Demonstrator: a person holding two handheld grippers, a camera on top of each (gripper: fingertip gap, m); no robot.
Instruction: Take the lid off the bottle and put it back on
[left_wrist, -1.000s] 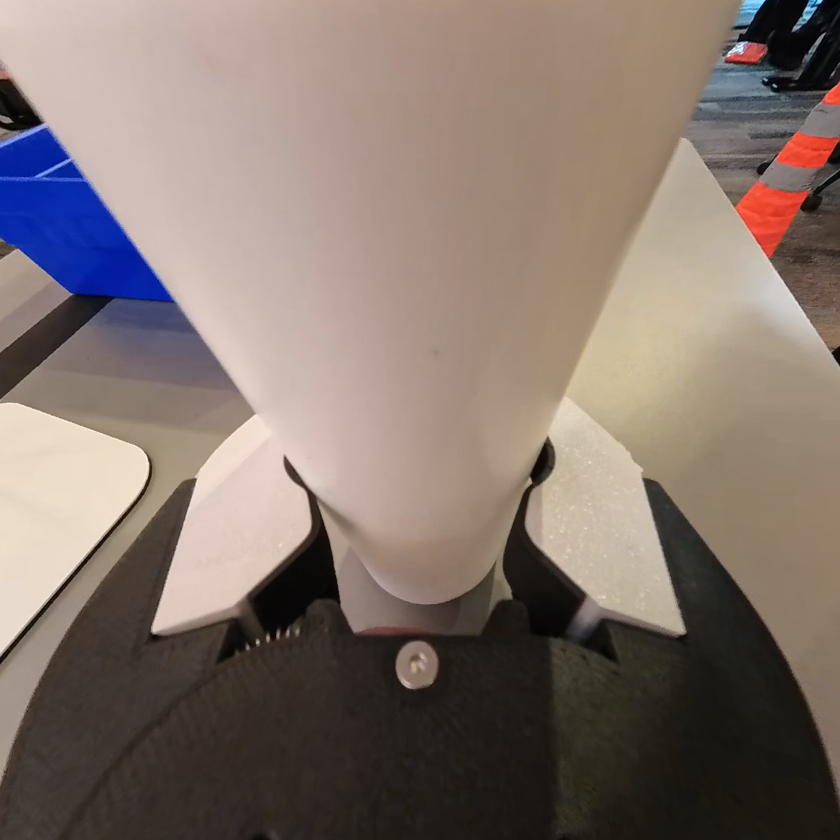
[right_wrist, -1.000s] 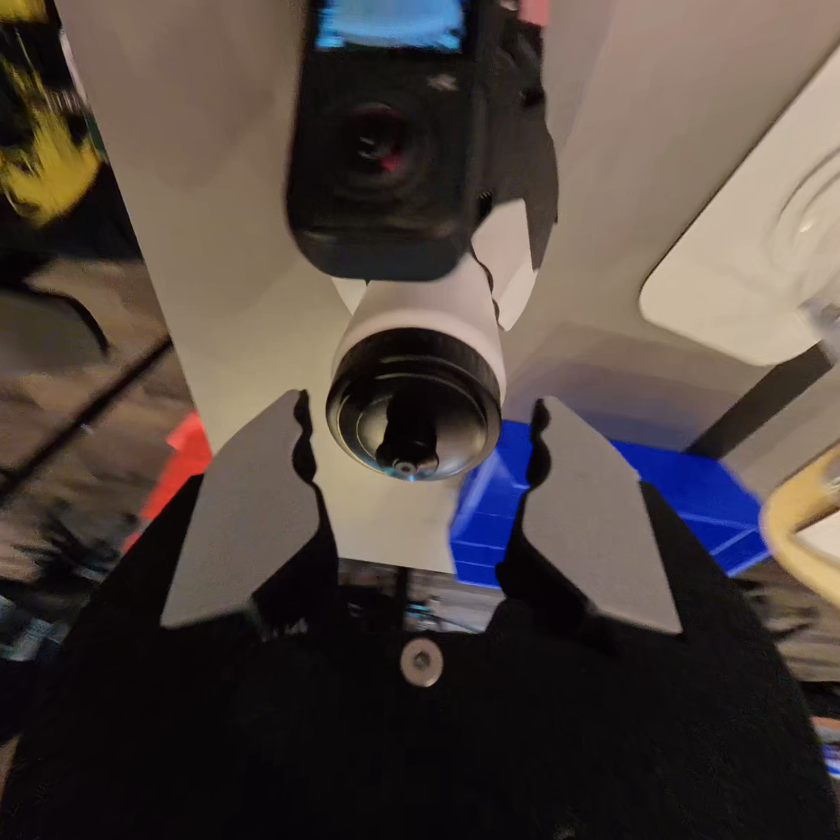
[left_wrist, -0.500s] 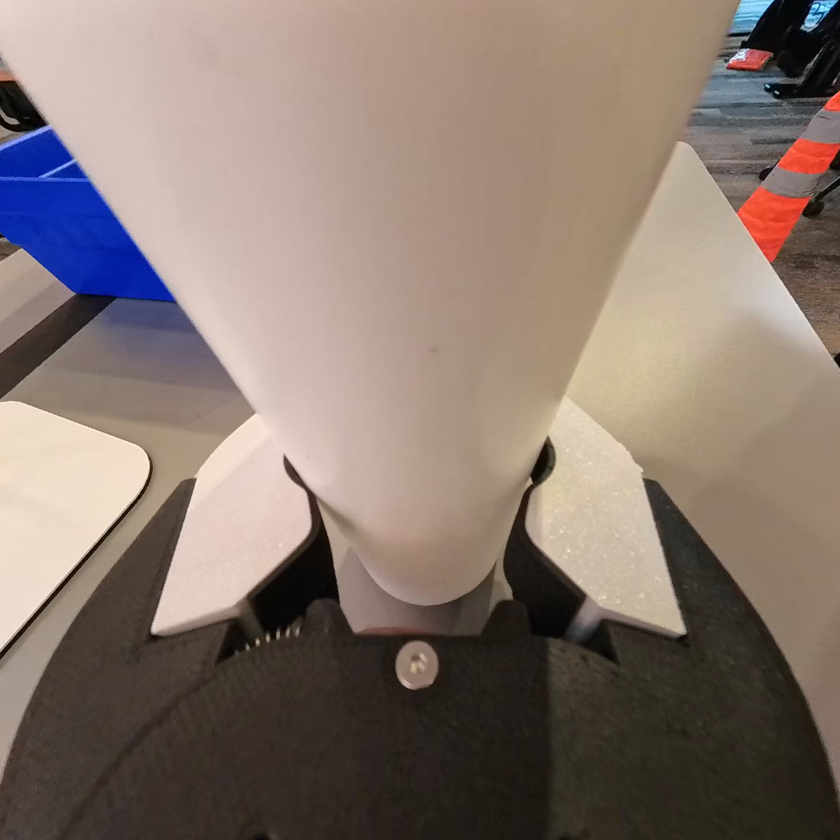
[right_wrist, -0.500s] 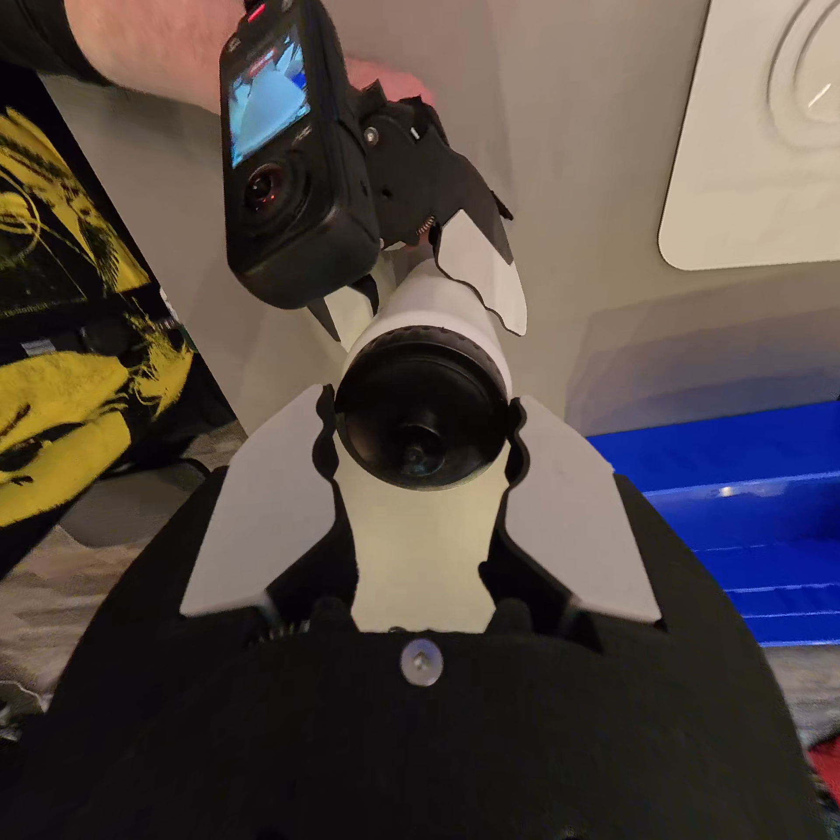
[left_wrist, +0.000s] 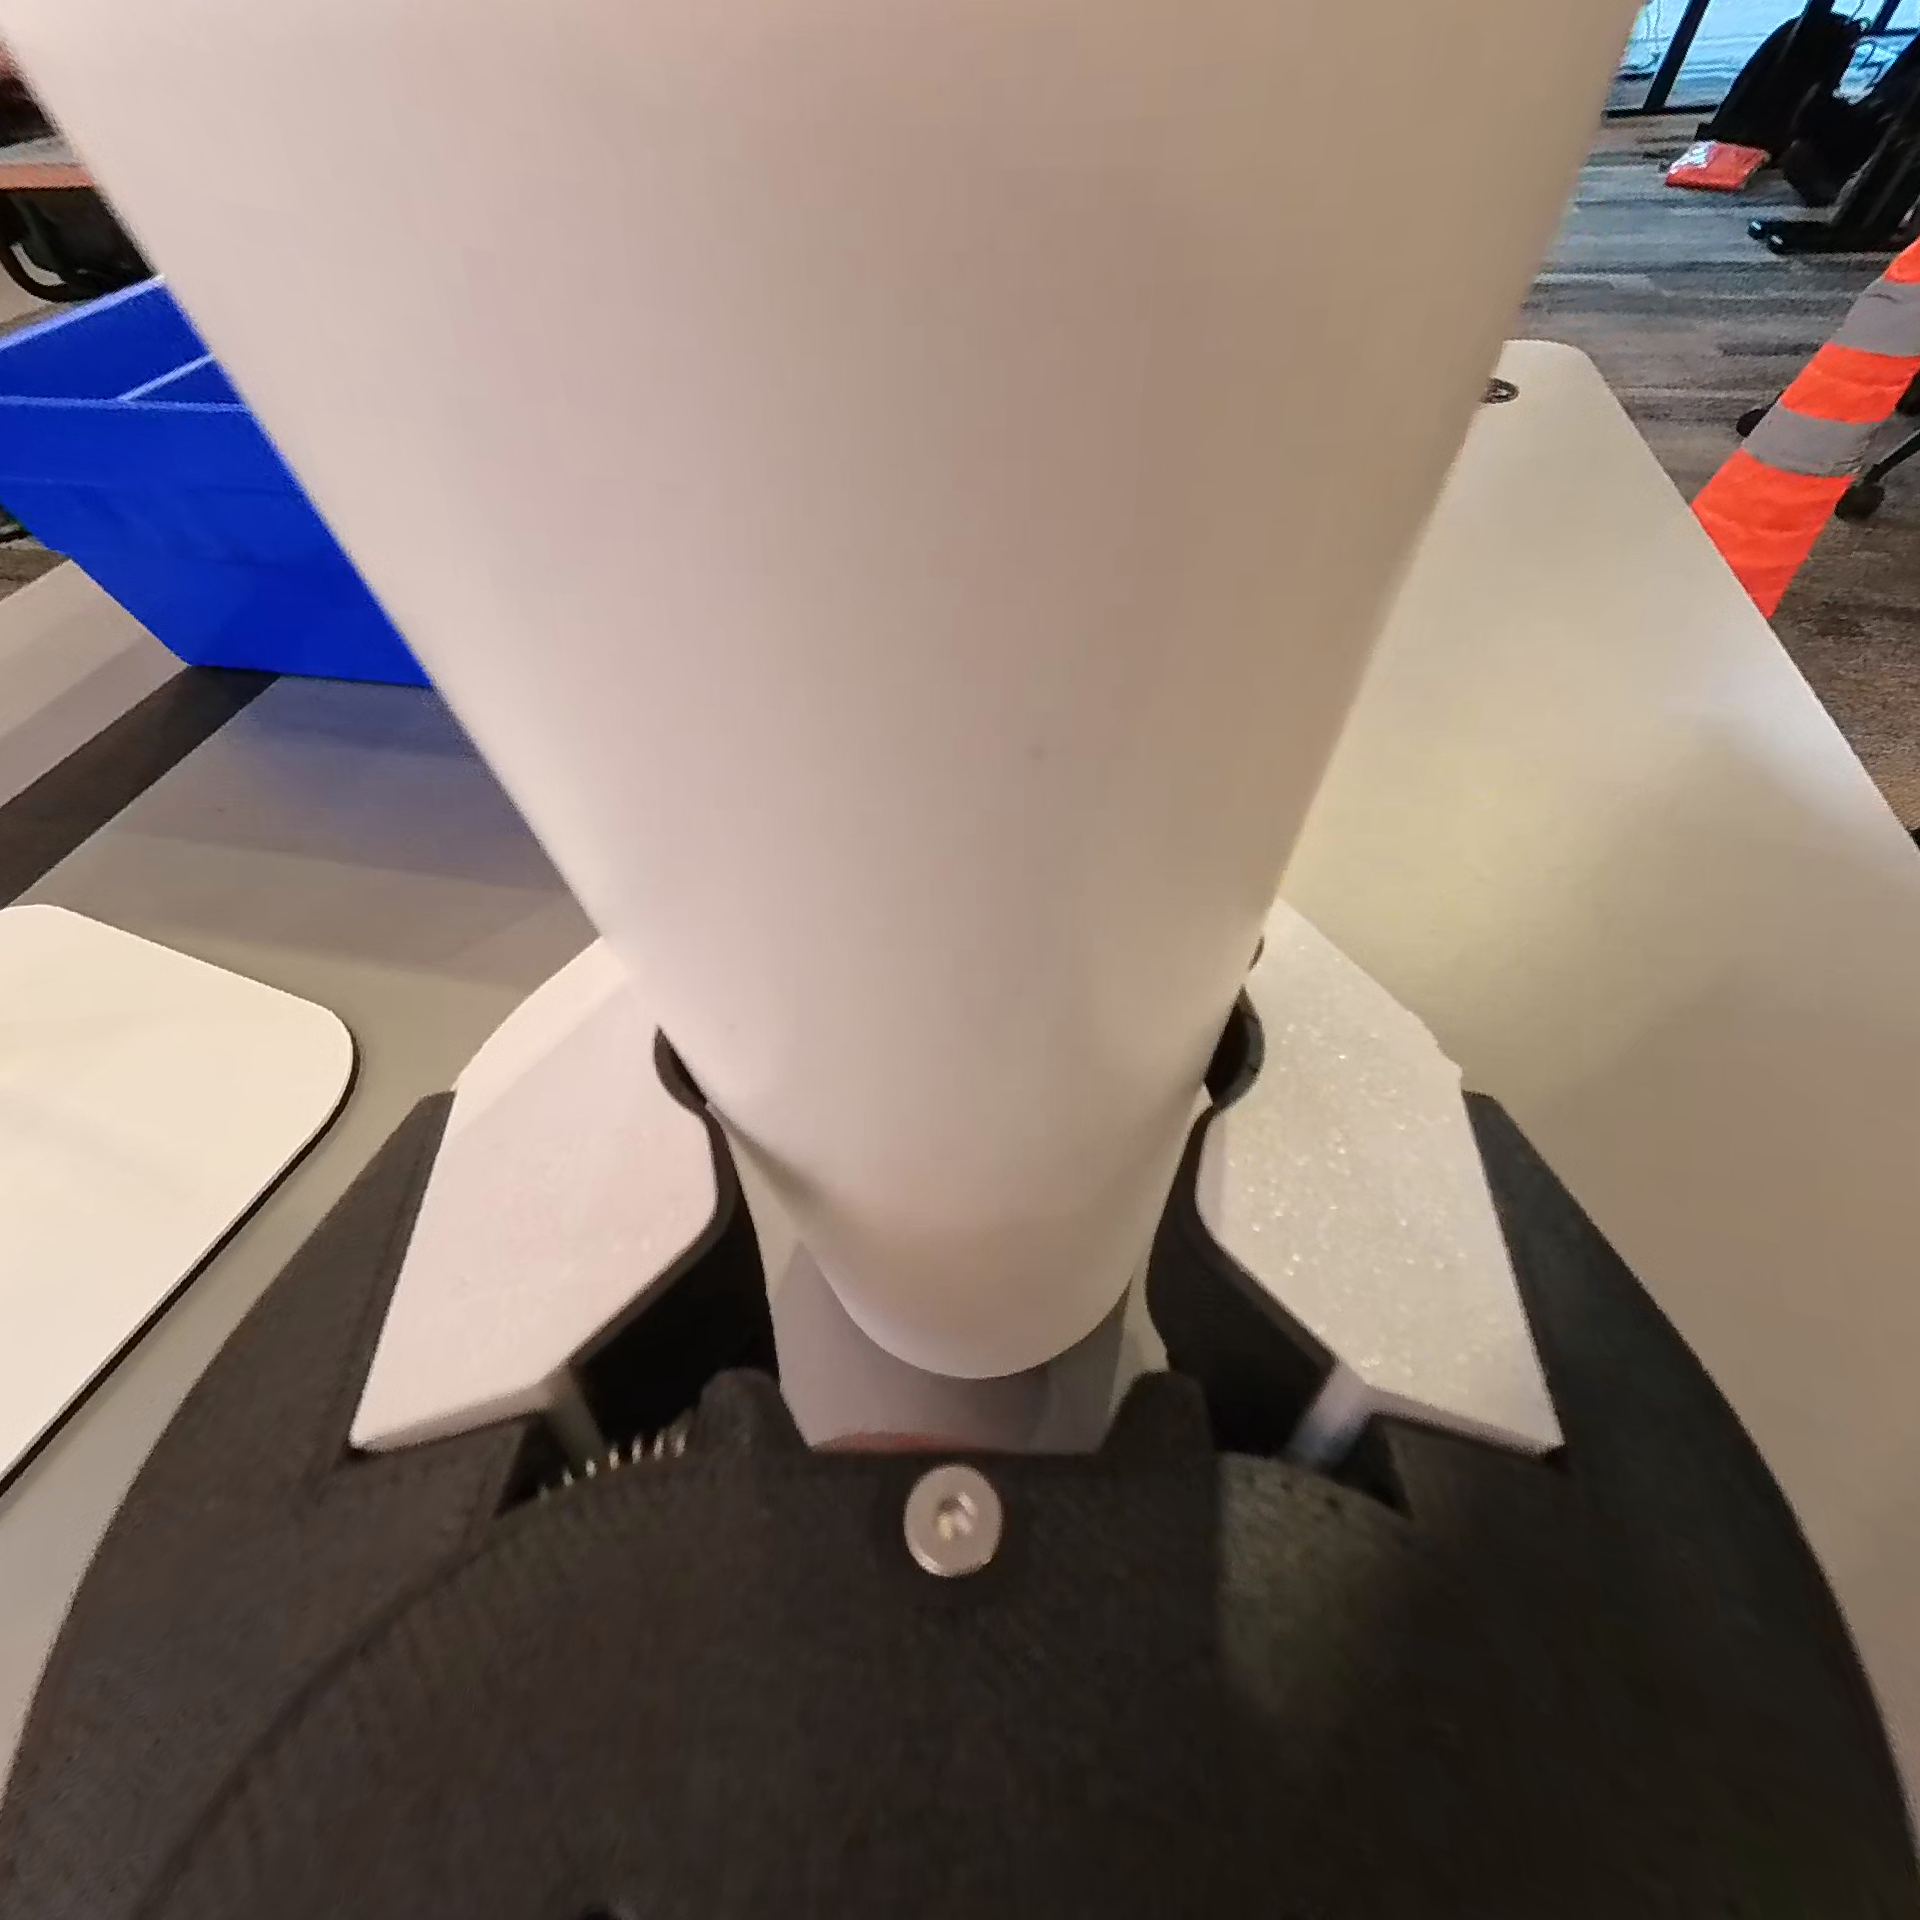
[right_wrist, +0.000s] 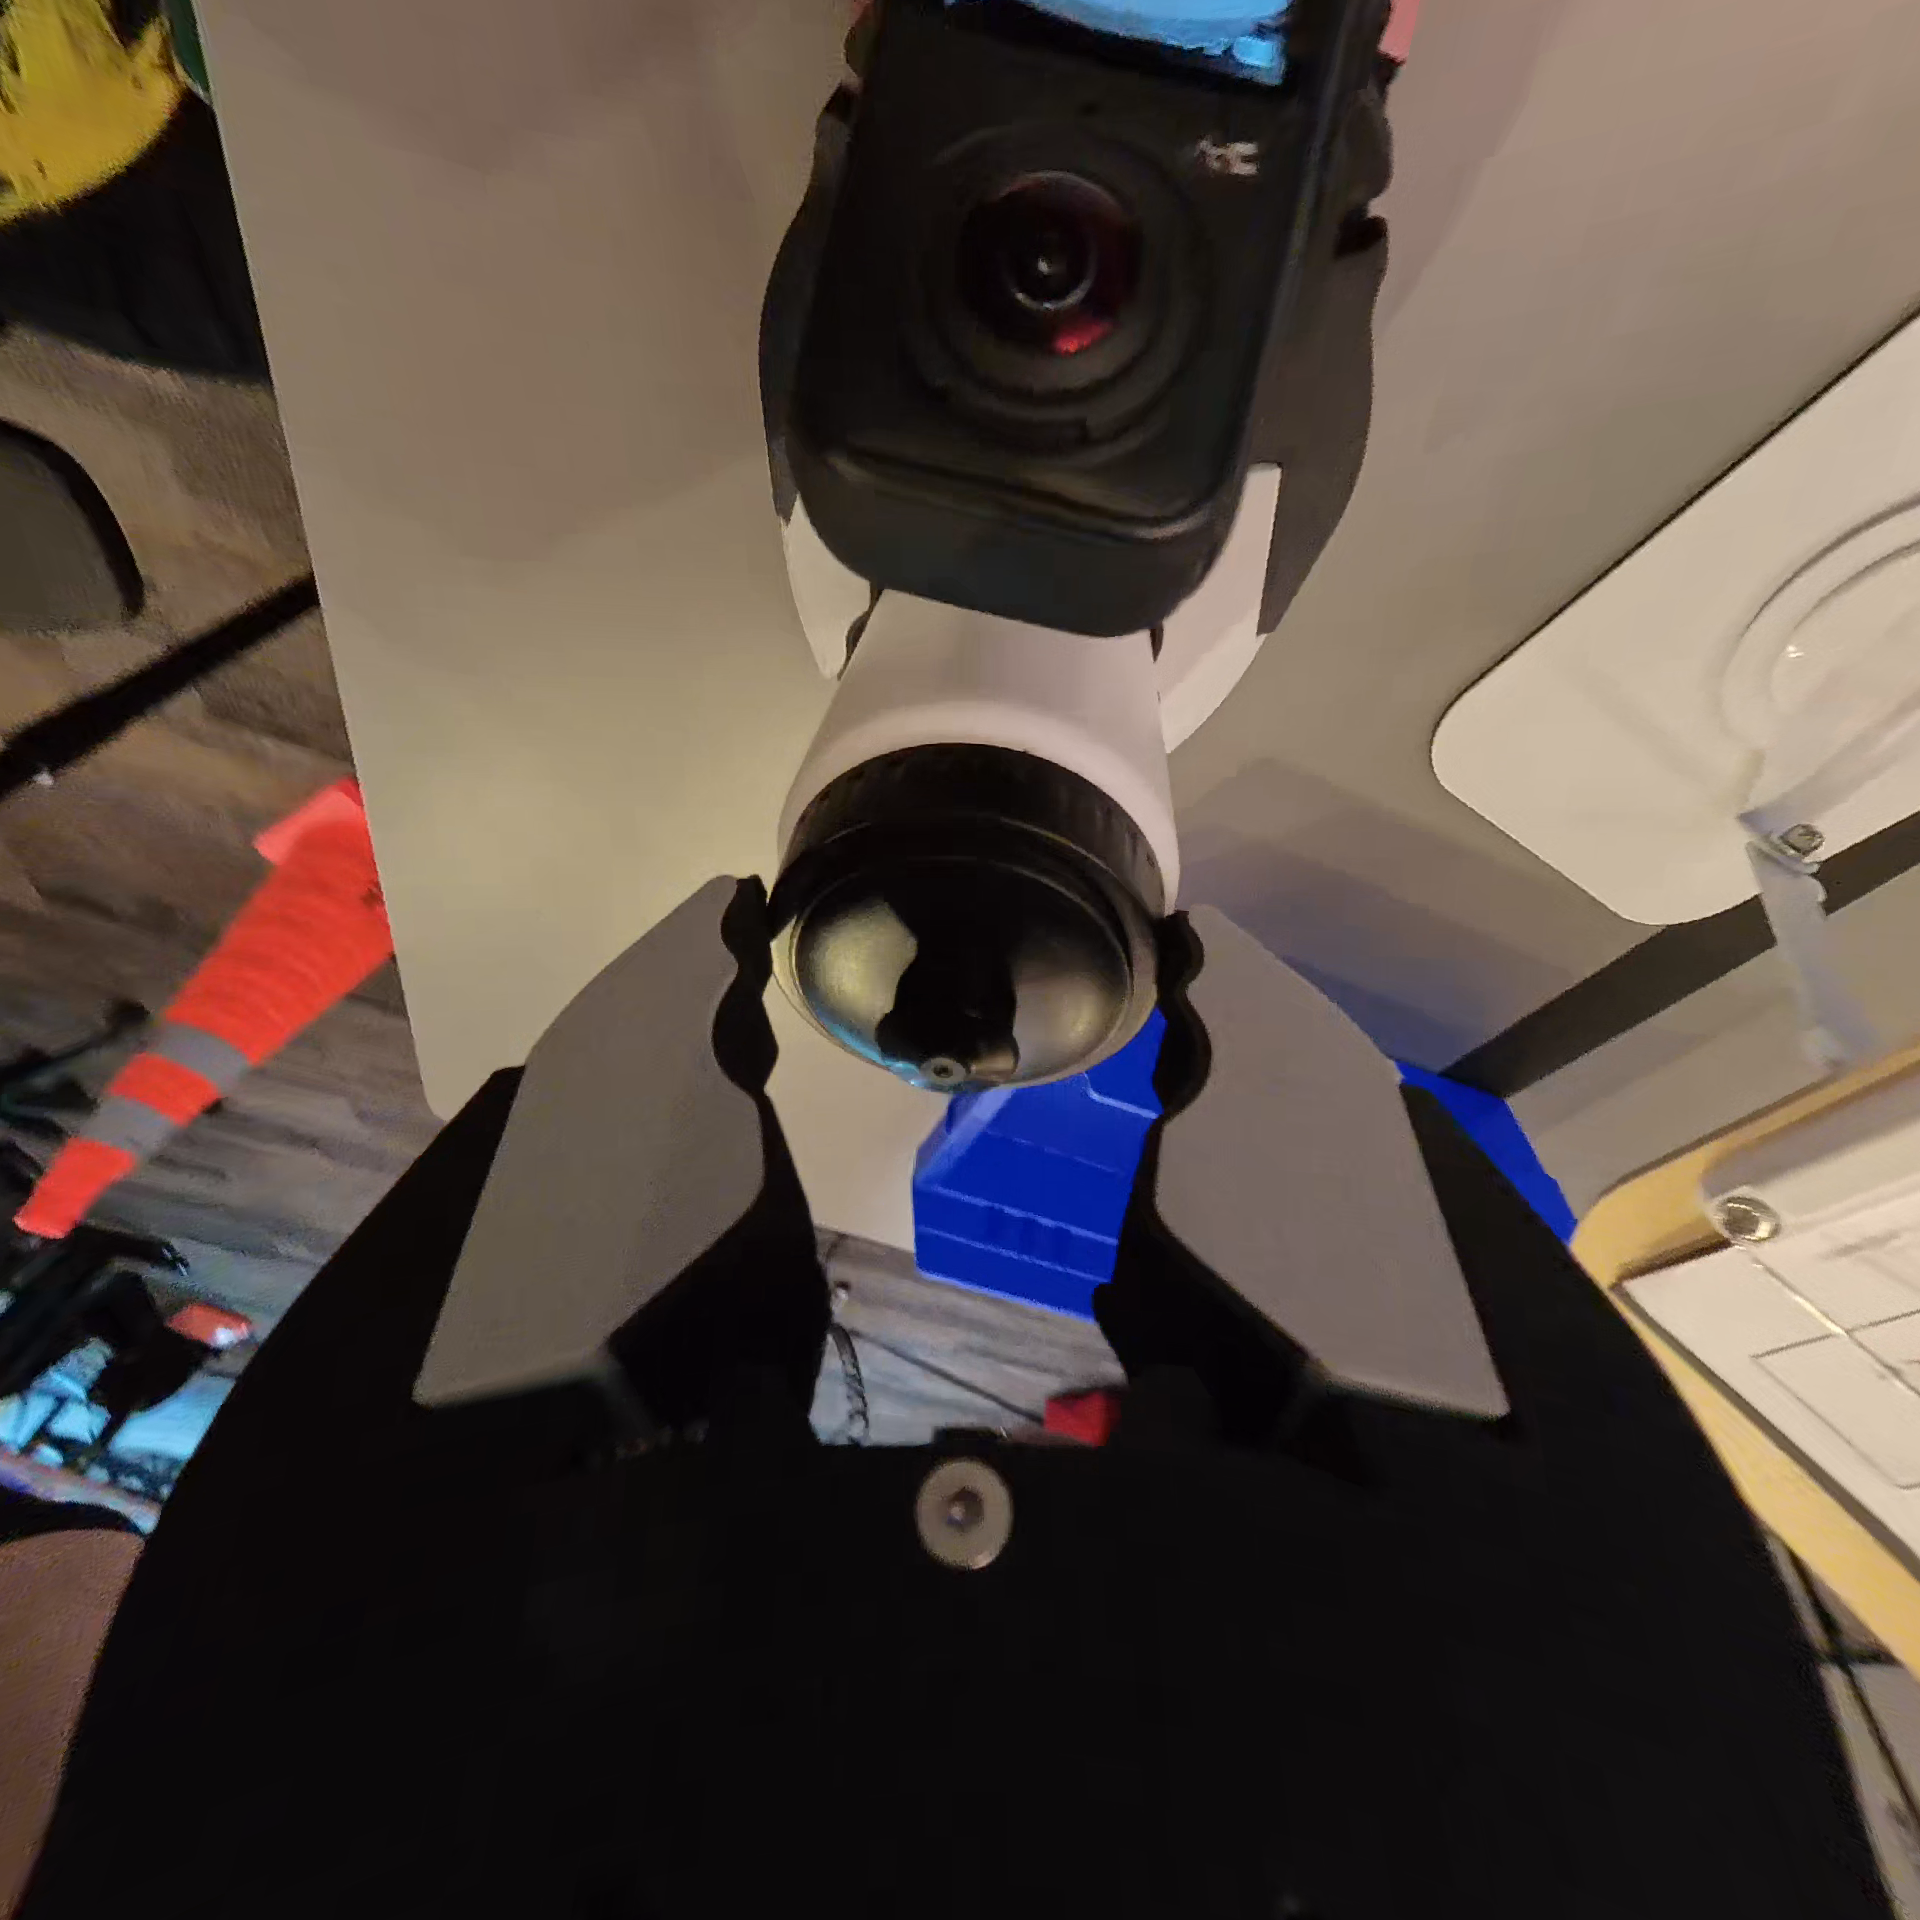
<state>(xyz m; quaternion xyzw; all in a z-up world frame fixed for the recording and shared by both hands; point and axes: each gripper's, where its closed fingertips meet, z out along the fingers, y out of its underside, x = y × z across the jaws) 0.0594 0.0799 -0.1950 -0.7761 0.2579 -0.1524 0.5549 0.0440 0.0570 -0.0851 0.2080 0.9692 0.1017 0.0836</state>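
- The left gripper (left_wrist: 951, 1049) has its fingers (left_wrist: 551, 1195) closed round the lower end of the white bottle (left_wrist: 831, 520), which fills the middle of the left wrist view and hides the space ahead.
- In the right wrist view the bottle (right_wrist: 997, 686) is held off the tabletop (right_wrist: 540, 520), pointing toward the right gripper (right_wrist: 961, 935), with the black lid (right_wrist: 961, 966) on its near end.
- The right gripper's fingers (right_wrist: 623, 1143) flank the lid; their tips sit at the lid's rim on both sides. Whether they press on it or only touch it cannot be told.
- The left gripper's camera (right_wrist: 1060, 312) sits just behind the bottle, so that side is crowded.
- A blue bin (left_wrist: 156, 488) stands at the far left of the tabletop (left_wrist: 1558, 831); a white board (left_wrist: 135, 1122) lies near the left edge, well apart from the bottle.
- The tabletop's right edge runs close by; beyond it, on the floor, stands an orange cone (left_wrist: 1829, 436).
- Bare tabletop lies to the right of the left gripper.
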